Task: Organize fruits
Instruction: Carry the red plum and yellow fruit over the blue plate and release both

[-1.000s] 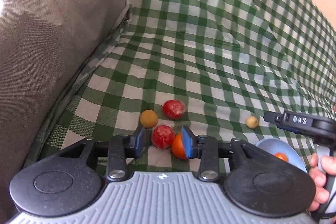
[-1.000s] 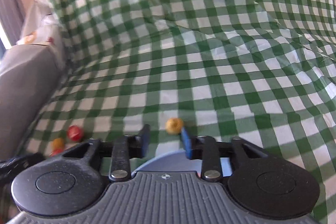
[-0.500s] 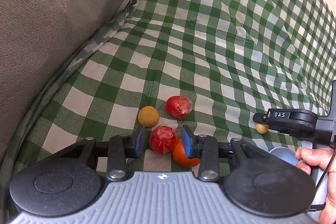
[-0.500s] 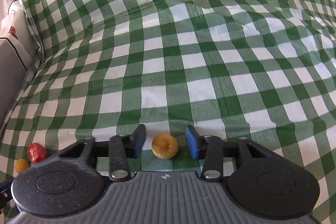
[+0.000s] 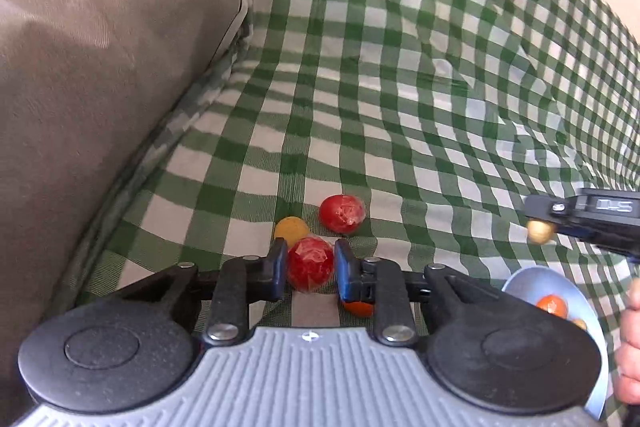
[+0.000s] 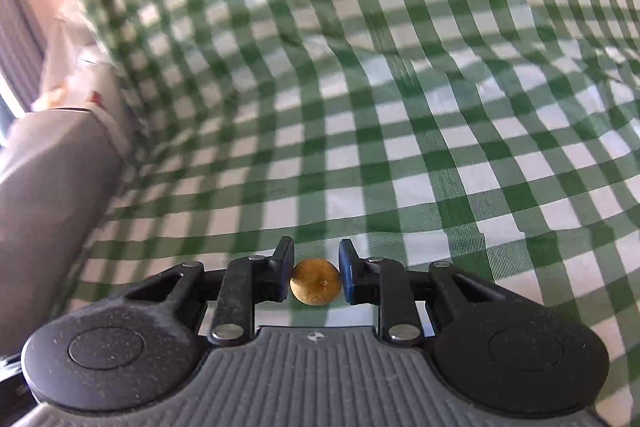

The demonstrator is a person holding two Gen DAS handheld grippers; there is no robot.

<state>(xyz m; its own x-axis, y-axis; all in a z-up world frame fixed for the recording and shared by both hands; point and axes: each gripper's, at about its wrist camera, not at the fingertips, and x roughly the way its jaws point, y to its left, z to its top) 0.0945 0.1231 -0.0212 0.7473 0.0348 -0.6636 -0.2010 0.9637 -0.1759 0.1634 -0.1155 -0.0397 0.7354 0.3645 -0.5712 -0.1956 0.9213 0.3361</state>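
My left gripper (image 5: 310, 267) is shut on a red fruit (image 5: 310, 264) just above the green checked cloth (image 5: 400, 87). A second red fruit (image 5: 343, 213) and a yellow fruit (image 5: 291, 229) lie just beyond it, and an orange fruit (image 5: 357, 307) is partly hidden under the right finger. My right gripper (image 6: 315, 273) is shut on a small tan fruit (image 6: 315, 281); in the left wrist view that fruit (image 5: 540, 231) hangs in the gripper above a blue bowl (image 5: 532, 283) holding an orange fruit (image 5: 552, 305).
A grey-brown cushion (image 5: 100, 87) rises along the left side, also seen in the right wrist view (image 6: 48, 187). The cloth is wrinkled and slopes up at the back. A hand (image 5: 630, 347) holds the right gripper at the far right.
Both grippers have closed on their fruits: the left on the red fruit, the right on the tan fruit, which is now lifted off the cloth above the bowl.
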